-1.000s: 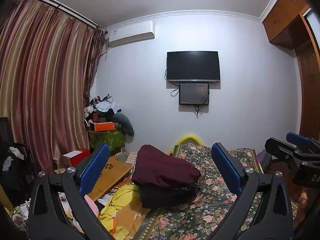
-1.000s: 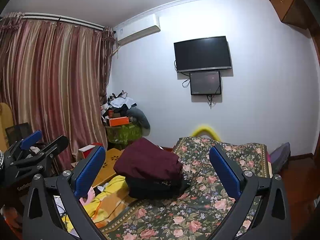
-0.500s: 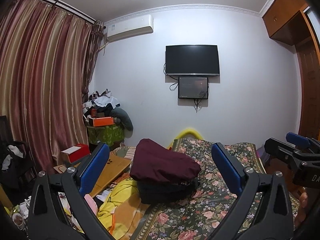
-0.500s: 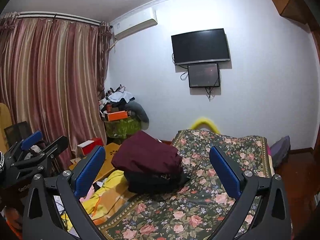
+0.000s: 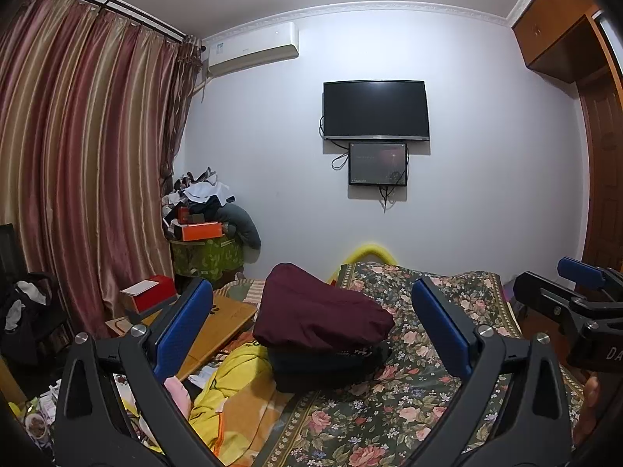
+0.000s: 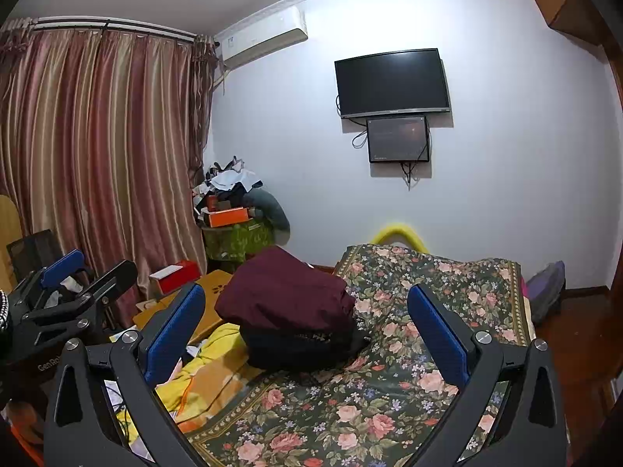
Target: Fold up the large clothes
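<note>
Clothes already folded sit as a small stack on the near-left part of the bed: a dark maroon folded garment (image 5: 319,311) lies on top of a black folded garment (image 5: 327,366), and the two rest on the green floral bedspread (image 5: 389,420). Both grippers hang raised in front of the bed and hold nothing: the left gripper (image 5: 311,334) has its blue-padded jaws spread wide, and the right gripper (image 6: 307,330) likewise has its jaws spread wide, with only air and the stack beyond seen between them. Each gripper shows at the edge of the other's view, so they sit side by side and apart from the stack. Judging by how things lie, at least two pieces look finished and stacked, though the maroon one sits a little skewed and bulging on the black one. To the left of the stack, a crumpled yellow and orange cloth (image 5: 237,393) lies loose over the bed's edge; whether it is the next garment to fold or just bedding cannot be told. No unfolded garment lies spread on the open floral area, so what is left seems to be fetching another piece, if any remains, and laying it flat there.
</note>
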A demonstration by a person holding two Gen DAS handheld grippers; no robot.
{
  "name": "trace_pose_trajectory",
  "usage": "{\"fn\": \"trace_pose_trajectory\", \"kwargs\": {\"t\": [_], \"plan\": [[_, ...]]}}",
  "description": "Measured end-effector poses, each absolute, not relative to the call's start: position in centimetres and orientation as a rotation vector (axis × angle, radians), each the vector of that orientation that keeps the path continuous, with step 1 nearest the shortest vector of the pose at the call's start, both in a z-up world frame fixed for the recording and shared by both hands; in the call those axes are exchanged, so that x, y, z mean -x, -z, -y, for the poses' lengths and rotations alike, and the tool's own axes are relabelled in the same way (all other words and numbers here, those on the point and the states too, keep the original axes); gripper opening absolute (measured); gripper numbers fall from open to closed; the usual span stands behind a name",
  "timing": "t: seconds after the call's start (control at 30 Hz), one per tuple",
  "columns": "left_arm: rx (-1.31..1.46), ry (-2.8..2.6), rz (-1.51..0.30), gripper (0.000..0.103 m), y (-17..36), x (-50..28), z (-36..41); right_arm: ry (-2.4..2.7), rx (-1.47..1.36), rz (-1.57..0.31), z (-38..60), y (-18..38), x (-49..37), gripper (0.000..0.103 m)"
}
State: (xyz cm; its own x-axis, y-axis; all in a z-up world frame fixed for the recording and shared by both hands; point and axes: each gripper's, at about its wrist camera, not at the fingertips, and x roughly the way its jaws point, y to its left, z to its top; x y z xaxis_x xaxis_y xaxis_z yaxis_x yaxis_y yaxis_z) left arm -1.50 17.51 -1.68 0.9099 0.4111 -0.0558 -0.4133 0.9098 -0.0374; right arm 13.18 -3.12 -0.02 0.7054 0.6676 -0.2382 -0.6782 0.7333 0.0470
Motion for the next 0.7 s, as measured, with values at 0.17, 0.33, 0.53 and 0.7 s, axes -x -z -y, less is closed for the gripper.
{"fn": "trace_pose_trajectory", "kwargs": {"t": [0.17,0.33,0.53,0.7], "plan": [[0.046,-0.426,-0.051,0.102,1.79,1.41,-17.5,-0.748,0.045,-0.255,3.13,-0.04,-13.29,0.103],[0.046,-0.424,-0.053,0.102,1.81,1.35,-17.49,-0.746,0.043,-0.257,3.13,-0.05,-13.35,0.103],[0.05,-0.414,-0.057,0.102,2.28,1.26,-17.65,-0.746,0.044,-0.258,3.08,-0.04,-13.34,0.103],[0.061,-0.395,-0.065,0.102,2.46,1.17,-17.94,-0.744,0.047,-0.257,3.05,0.01,-13.33,0.103]]}}
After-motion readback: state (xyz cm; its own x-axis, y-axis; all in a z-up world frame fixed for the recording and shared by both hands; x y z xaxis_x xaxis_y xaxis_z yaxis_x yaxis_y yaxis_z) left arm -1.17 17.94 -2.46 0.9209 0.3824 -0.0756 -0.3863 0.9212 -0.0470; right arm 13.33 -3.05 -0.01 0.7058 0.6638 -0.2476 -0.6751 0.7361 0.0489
